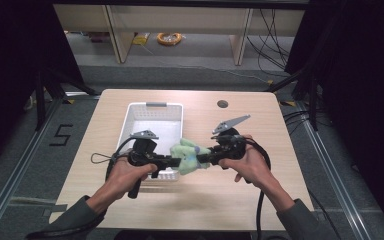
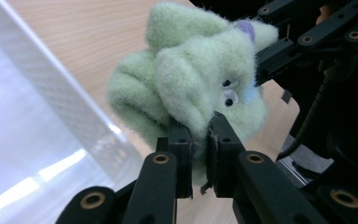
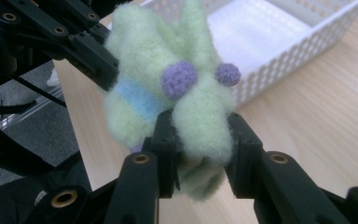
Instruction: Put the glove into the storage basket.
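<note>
Dark curtains flank a pale wooden table (image 1: 240, 185); white mesh basket (image 1: 130, 117) sits left of centre, floor tape beside it reads "5". Green plush toy (image 1: 187, 155) hangs in mid-air at the basket's near right corner, pinched from both sides: left gripper (image 2: 199, 140) clamps narrow on a fold of fleece, right gripper (image 3: 199, 140) holds a thicker wad between wider-set jaws. Toy has googly eyes, purple pom-poms, a blue stripe; no label readable. Step looks like carrying it to the basket. Next likely needs both hands swinging left together over the rim, then letting go
</note>
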The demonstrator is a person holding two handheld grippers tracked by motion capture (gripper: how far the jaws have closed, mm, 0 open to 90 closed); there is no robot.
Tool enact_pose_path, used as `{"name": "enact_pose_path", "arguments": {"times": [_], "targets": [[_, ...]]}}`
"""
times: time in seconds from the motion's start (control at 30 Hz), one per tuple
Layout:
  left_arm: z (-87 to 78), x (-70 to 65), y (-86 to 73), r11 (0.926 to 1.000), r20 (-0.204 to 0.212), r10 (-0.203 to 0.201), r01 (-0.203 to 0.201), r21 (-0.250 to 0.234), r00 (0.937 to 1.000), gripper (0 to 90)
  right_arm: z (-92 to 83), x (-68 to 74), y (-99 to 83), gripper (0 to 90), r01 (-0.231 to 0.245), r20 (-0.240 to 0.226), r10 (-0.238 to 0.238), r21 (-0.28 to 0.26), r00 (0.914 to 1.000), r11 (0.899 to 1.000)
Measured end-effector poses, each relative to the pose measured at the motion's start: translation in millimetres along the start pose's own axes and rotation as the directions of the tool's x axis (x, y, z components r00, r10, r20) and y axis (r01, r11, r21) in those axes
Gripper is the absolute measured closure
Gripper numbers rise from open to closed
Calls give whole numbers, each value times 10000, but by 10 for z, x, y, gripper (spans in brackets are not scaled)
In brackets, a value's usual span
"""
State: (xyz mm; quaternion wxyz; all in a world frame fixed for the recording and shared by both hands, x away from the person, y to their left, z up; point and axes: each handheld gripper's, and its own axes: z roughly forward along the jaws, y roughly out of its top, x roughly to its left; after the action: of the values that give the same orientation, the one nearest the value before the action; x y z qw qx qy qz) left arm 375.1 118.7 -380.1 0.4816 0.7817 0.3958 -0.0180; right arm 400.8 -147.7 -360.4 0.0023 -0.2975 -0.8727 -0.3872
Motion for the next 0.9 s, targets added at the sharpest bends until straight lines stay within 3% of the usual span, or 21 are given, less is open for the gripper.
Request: {"name": "enact_pose_path", "arguments": {"times": [0.2, 0.43, 0.6, 0.9], "targets": [[-210, 170, 34, 9997, -334, -208, 203, -145, 9992, 817, 187, 10, 269, 695, 160, -264, -161, -27, 9995, 9999], [-337, 378, 45, 9986, -657, -526, 525, -35, 9965, 816, 414, -14, 474, 695, 147, -478, -143, 85, 9988, 9999], [-379, 550, 18, 9968, -998, -790, 798, 40, 9919, 815, 621, -64, 591, 694, 109, -690, -95, 188, 9976, 9998], [-354, 891, -67, 9871, -1172, -1494, 1550, 404, 9818, 812, 997, -121, 704, 693, -353, -791, 416, 803, 9960, 9961]]}}
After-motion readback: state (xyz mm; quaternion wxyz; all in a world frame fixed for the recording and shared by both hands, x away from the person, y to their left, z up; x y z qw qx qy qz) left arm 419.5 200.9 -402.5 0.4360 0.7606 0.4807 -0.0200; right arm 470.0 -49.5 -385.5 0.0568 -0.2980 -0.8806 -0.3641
